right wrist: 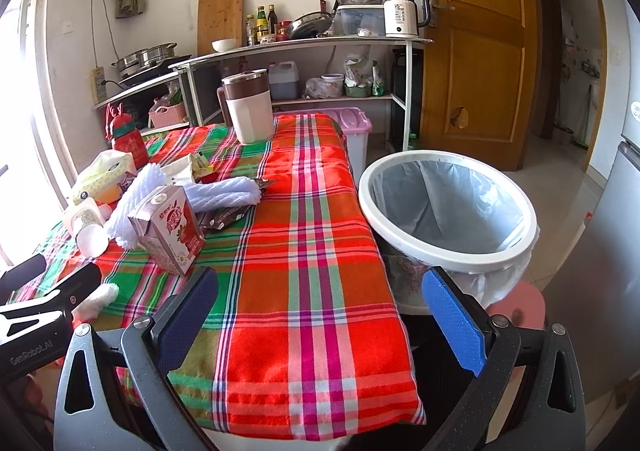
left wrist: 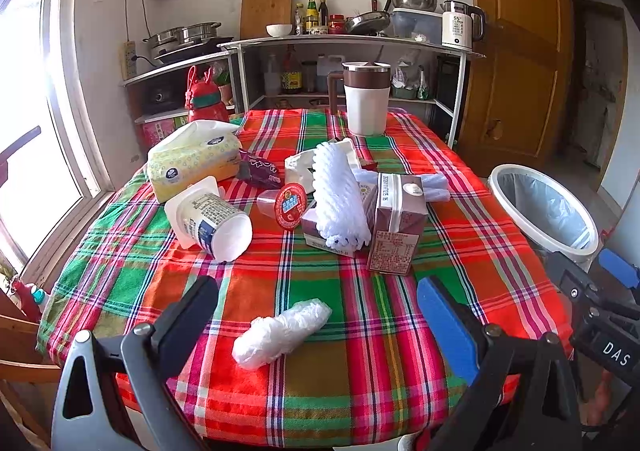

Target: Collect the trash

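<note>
The left gripper point(left wrist: 318, 315) hovers at the near edge of the table point(left wrist: 360, 391), its fingers wide apart and holding nothing; their bases run out of frame below. Between them on the red, green and white plaid cloth lies a crumpled clear plastic wrapper point(left wrist: 280, 333), touching neither finger. The right gripper point(right wrist: 320, 315) hangs over the table's near right corner, fingers likewise spread and empty, with the blue pad point(right wrist: 456, 323) in front of the bin.

Farther in, the trash sits clustered mid-table: a tipped white yogurt cup point(left wrist: 210, 217) on its side, a small clear jelly cup with a red foil lid point(left wrist: 286, 207), and an upright purple-and-white drink carton point(left wrist: 396, 225). A white foam fruit net point(left wrist: 340, 199) drapes over a second, mostly hidden box, and a pale blue foam net point(left wrist: 428, 185) is partly concealed behind the carton. A purple snack wrapper point(left wrist: 260, 171) lies beside a yellow soft tissue pack point(left wrist: 192, 161); its print is unreadable.

Just beside the table's right edge stands the white round trash bin with a grey liner point(right wrist: 448, 207), its lower body cut off by the right gripper.

At the far edge stand a brown-and-white lidded mug point(left wrist: 366, 97) and a red bottle point(left wrist: 206, 101).
</note>
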Demonstrator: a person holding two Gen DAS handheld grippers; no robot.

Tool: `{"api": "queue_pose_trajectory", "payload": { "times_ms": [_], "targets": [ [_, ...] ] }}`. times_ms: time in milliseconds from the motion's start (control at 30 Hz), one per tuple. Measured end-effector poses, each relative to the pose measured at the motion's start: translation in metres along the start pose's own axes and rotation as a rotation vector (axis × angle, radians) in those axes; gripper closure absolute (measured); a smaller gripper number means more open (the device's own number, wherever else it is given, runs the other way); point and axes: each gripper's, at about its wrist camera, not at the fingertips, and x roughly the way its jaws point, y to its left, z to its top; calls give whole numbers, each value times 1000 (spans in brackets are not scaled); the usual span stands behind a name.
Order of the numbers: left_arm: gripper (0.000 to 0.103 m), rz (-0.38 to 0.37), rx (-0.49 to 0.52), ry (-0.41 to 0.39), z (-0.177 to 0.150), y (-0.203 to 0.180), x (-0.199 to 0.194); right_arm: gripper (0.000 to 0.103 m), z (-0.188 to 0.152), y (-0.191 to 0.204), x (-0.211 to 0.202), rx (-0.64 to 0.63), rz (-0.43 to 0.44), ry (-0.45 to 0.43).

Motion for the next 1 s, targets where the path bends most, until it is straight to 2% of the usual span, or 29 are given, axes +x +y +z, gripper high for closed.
{"api": "queue_pose_trajectory", "payload": {
  "times_ms": [733, 1000],
  "targets": [
    [2, 1, 5, 1, 0, 0, -1, 1, 1, 0, 2, -3, 5, 2],
    [2, 0, -80, 43, -3, 36, 5, 1, 2, 9, 10, -30, 80, 2]
  ]
}}
